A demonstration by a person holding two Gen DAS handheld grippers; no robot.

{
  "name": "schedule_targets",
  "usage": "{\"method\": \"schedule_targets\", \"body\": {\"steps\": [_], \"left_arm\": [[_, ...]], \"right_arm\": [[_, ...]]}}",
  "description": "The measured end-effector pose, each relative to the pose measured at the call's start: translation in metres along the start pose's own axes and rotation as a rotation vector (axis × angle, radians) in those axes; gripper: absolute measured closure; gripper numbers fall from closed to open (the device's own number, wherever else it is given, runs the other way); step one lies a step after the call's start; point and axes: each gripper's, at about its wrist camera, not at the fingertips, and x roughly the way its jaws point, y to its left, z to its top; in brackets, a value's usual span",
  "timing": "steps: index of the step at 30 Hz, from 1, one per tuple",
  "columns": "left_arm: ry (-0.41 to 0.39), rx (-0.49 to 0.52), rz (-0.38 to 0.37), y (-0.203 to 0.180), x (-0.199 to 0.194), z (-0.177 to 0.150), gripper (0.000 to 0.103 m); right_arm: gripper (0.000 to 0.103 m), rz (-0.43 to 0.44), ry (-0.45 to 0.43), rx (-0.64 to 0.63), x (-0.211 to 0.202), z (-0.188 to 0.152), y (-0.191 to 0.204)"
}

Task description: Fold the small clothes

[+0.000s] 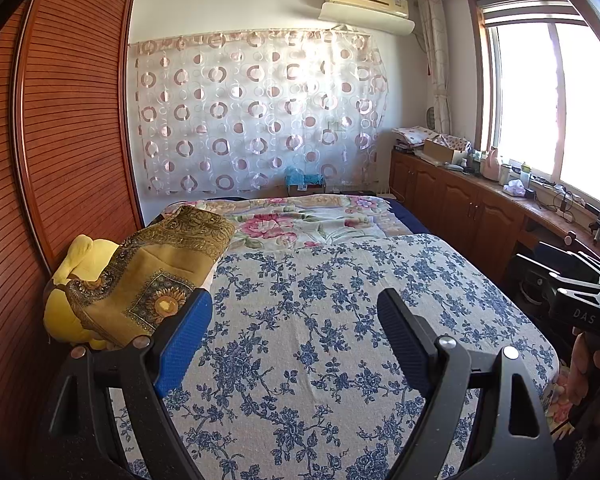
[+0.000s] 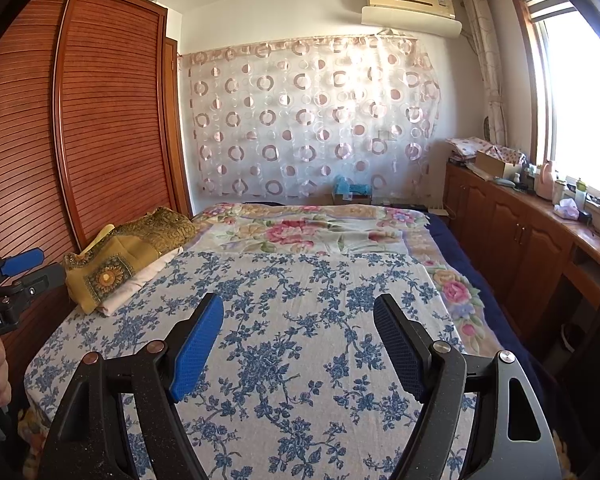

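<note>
Both grippers, left (image 1: 294, 320) and right (image 2: 298, 326), spread empty over the bedspread (image 1: 320, 300); risk: pads snag it instead of the gold cloth (image 1: 160, 276), frame left.

The yellow plush toy (image 1: 74, 280) lies mostly buried under the gold patterned cloth (image 1: 160, 268); small bottles on the counter (image 2: 540, 216) are too tiny to identify; the right gripper (image 1: 580, 300) is cut off by the left view's edge.
</note>
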Motion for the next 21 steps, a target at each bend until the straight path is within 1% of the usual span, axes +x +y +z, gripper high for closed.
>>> {"method": "schedule_targets", "body": {"steps": [21], "left_arm": [[-0.003, 0.004, -0.003, -0.0030, -0.0009, 0.0018, 0.018]], "right_arm": [[0.024, -0.003, -0.004, -0.004, -0.0022, -0.0011, -0.0048]]}}
